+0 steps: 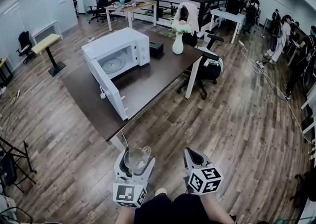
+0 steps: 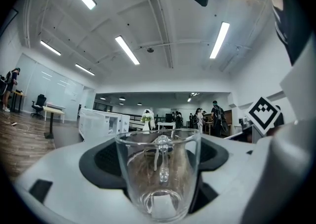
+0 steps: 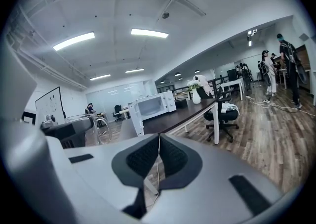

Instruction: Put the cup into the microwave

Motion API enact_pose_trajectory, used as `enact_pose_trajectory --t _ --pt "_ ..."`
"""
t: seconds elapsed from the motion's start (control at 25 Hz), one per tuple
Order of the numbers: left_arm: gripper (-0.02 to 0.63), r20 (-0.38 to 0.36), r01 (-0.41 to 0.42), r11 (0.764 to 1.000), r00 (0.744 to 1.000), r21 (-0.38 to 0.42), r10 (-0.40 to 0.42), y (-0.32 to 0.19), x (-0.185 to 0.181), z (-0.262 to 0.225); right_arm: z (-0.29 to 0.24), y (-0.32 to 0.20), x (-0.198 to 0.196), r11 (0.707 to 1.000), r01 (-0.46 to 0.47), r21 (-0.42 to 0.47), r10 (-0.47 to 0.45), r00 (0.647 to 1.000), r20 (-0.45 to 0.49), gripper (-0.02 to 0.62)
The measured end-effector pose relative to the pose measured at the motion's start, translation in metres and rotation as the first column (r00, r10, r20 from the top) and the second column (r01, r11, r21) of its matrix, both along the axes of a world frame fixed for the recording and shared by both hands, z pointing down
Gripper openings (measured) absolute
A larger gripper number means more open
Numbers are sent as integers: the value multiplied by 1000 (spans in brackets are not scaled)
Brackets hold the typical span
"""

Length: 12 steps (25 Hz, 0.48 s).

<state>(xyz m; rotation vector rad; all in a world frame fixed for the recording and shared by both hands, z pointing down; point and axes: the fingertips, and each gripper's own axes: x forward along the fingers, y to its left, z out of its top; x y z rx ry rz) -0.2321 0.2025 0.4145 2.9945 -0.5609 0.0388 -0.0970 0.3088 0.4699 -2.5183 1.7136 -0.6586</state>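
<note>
Glass cup [image 2: 159, 173] upright, clamped between the left gripper [image 1: 134, 164] jaws | right gripper [image 3: 157, 168] jaws pressed together, nothing in them | microwave [image 1: 140, 45] on the counter [image 1: 153, 82] sits well ahead of the left jaws, door swung open | so left side carries it forward, I'd guess

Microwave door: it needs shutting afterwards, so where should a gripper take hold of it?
Probably pinch the free edge of the open white microwave door, coming from the dark table's near side with the empty right gripper; swung wide, that edge stands exposed, farthest from the hinge.
</note>
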Motion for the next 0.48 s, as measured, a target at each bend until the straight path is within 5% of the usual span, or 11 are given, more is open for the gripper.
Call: enact_pose_trajectory --t 0.48 --pt "405 3 15 1000 1000 -24 -15 -10 -6 4 5 -17 -6 999 27 -27 -27 1000 14 -6"
